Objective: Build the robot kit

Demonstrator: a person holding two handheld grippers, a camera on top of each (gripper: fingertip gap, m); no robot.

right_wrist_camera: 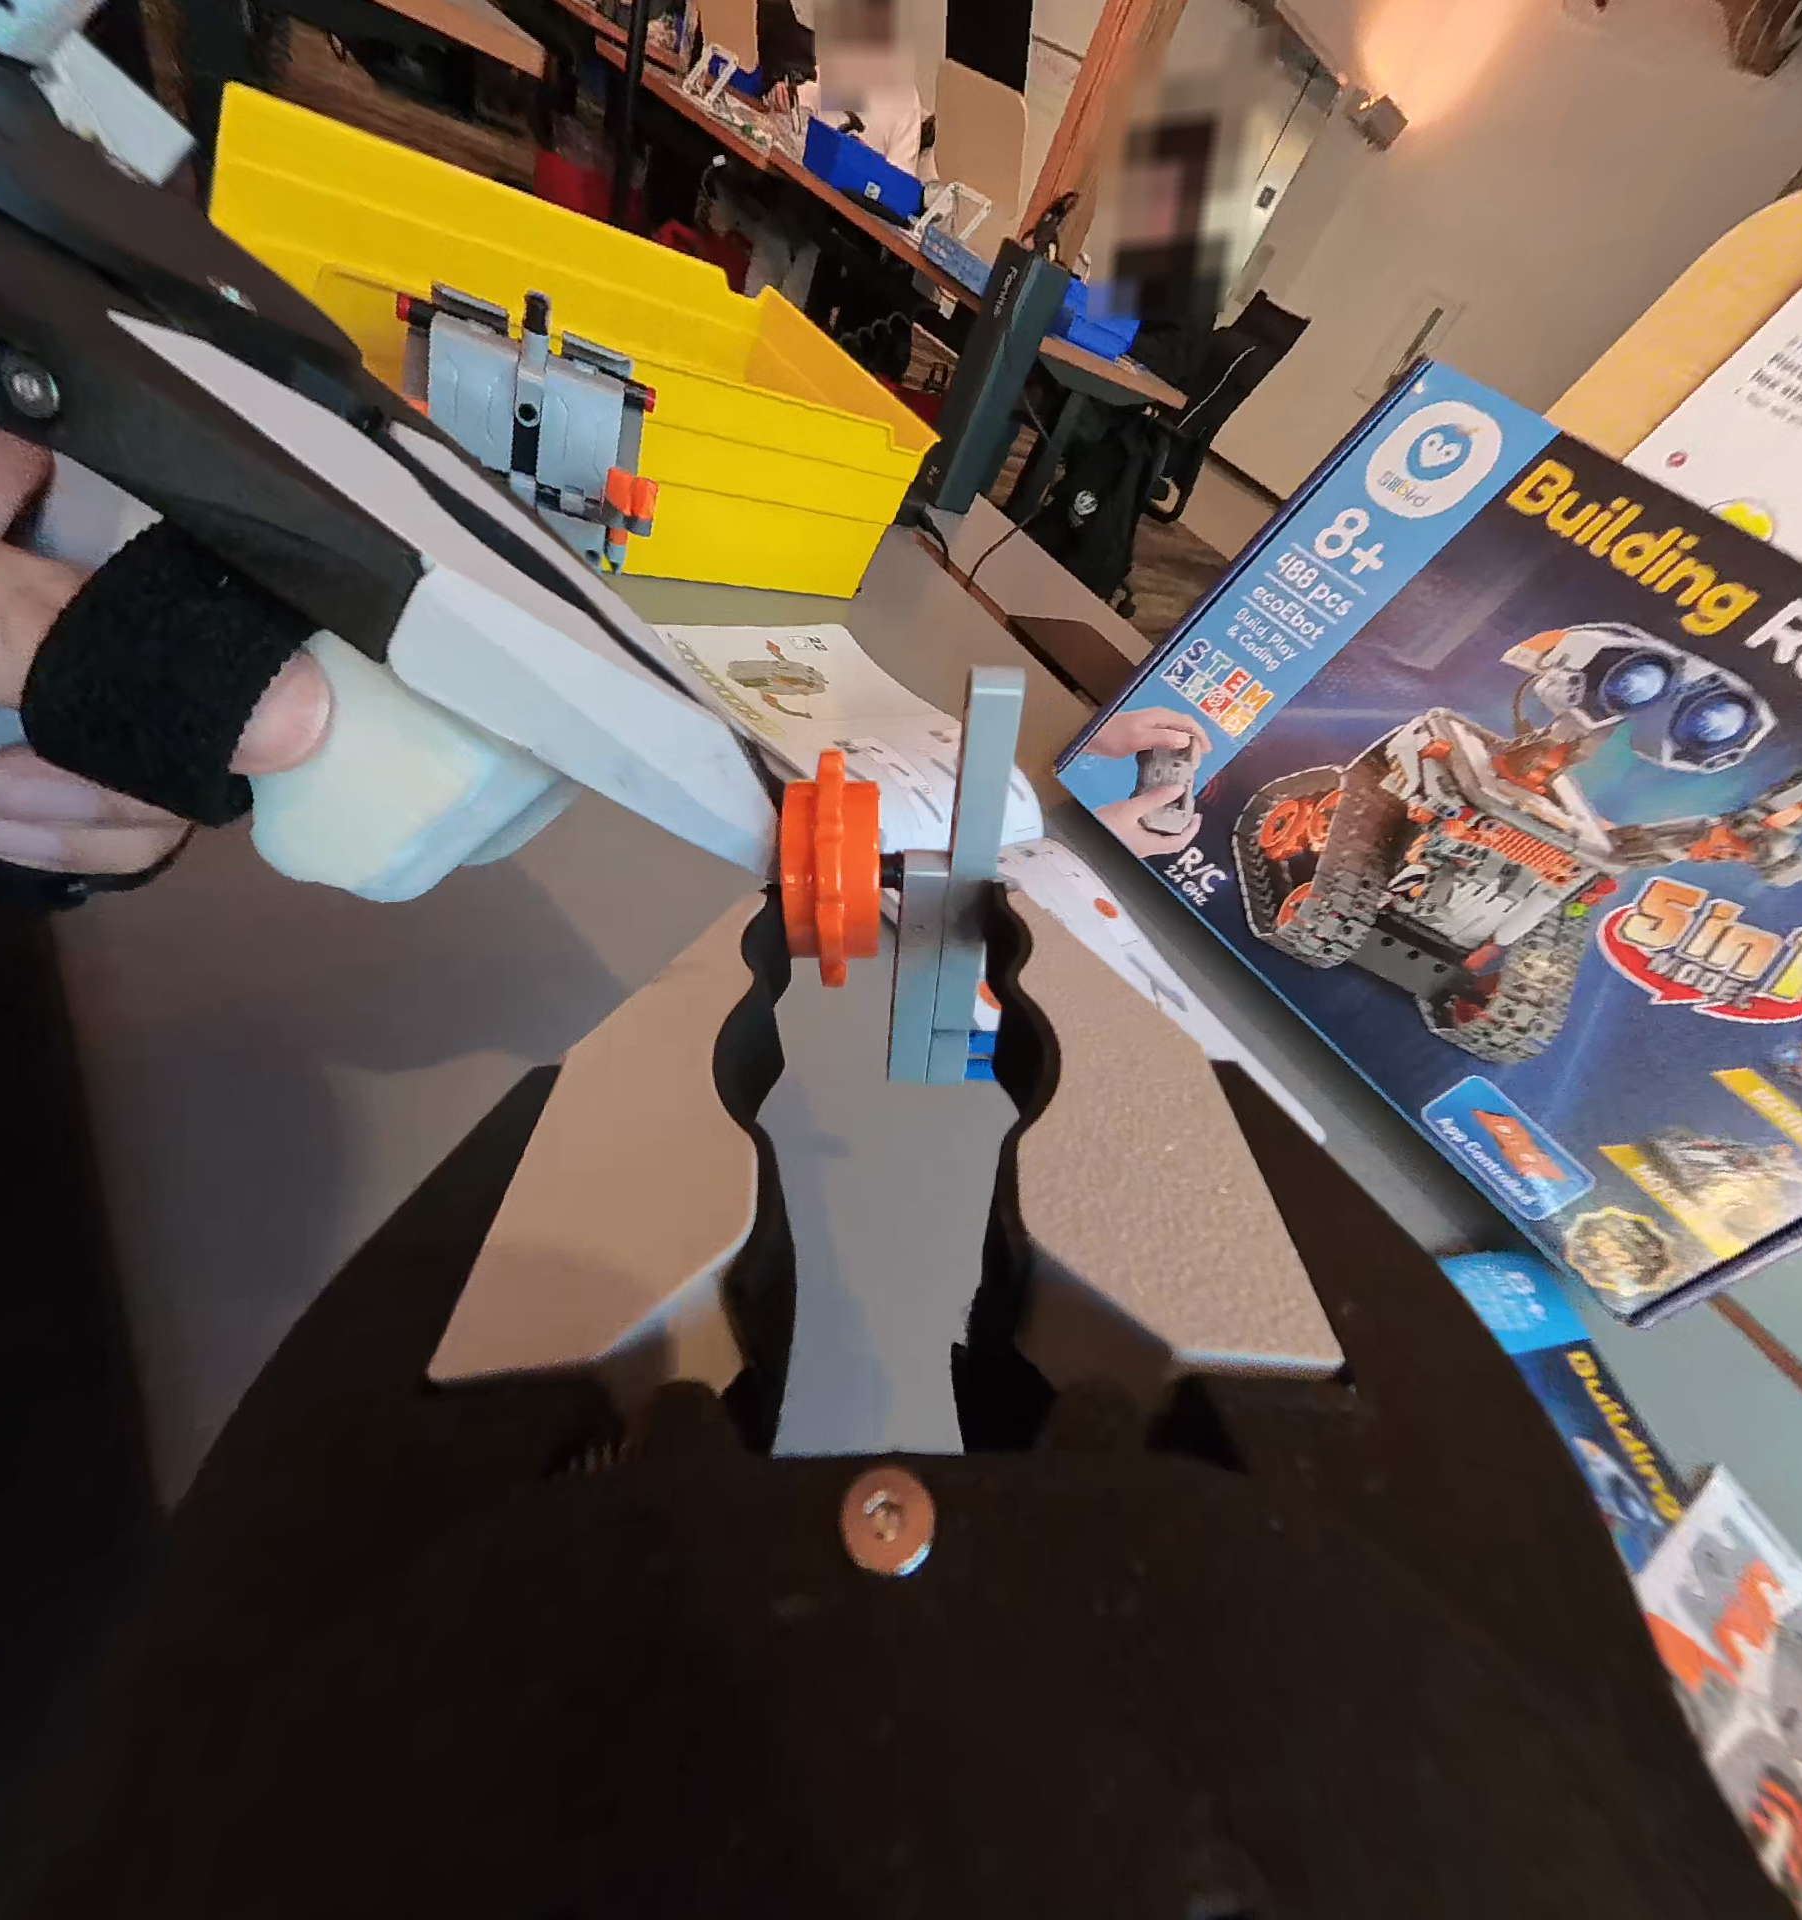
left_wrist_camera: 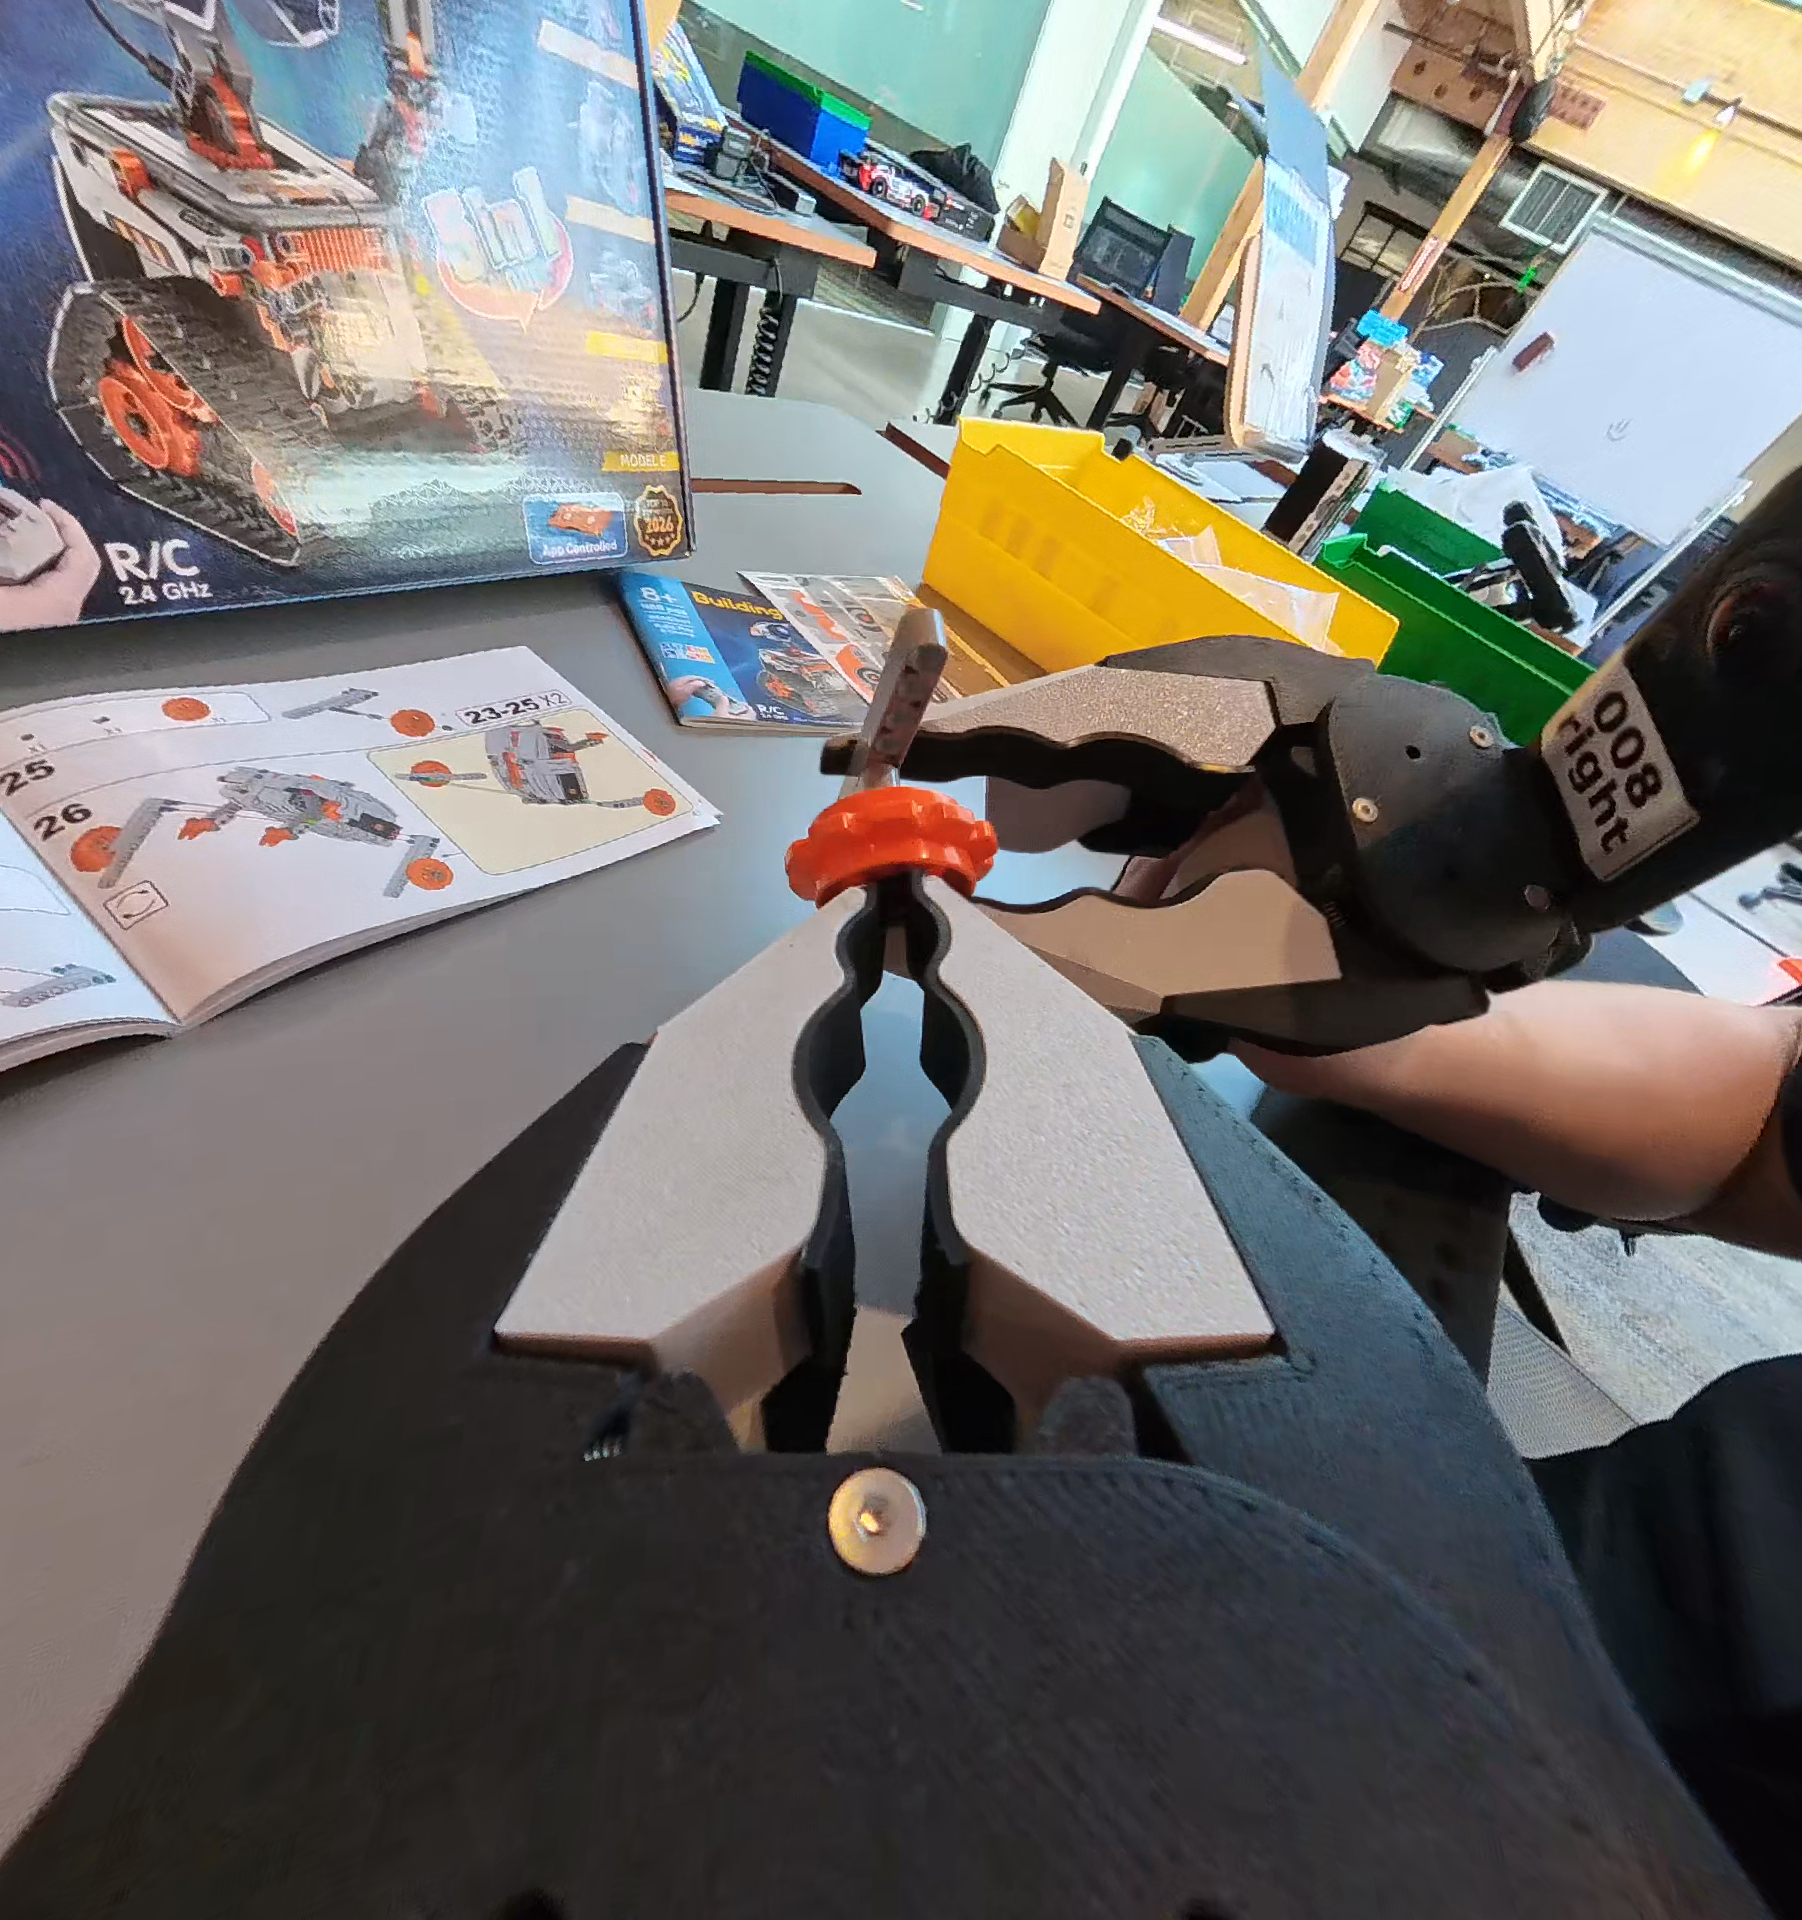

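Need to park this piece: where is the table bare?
Bare grey table lies near the open manual, left of the left gripper. Crowded ahead: toy box, booklets, yellow bin.

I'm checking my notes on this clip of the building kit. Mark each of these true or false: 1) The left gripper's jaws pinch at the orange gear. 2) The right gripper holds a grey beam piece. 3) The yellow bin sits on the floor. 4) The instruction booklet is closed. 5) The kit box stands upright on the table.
1) True: the left gripper has its jaws closed right at the orange gear.
2) True: the right gripper clamps the grey beam piece.
3) False: the yellow bin rests on the table.
4) False: the instruction booklet lies open.
5) True: the kit box stands upright.
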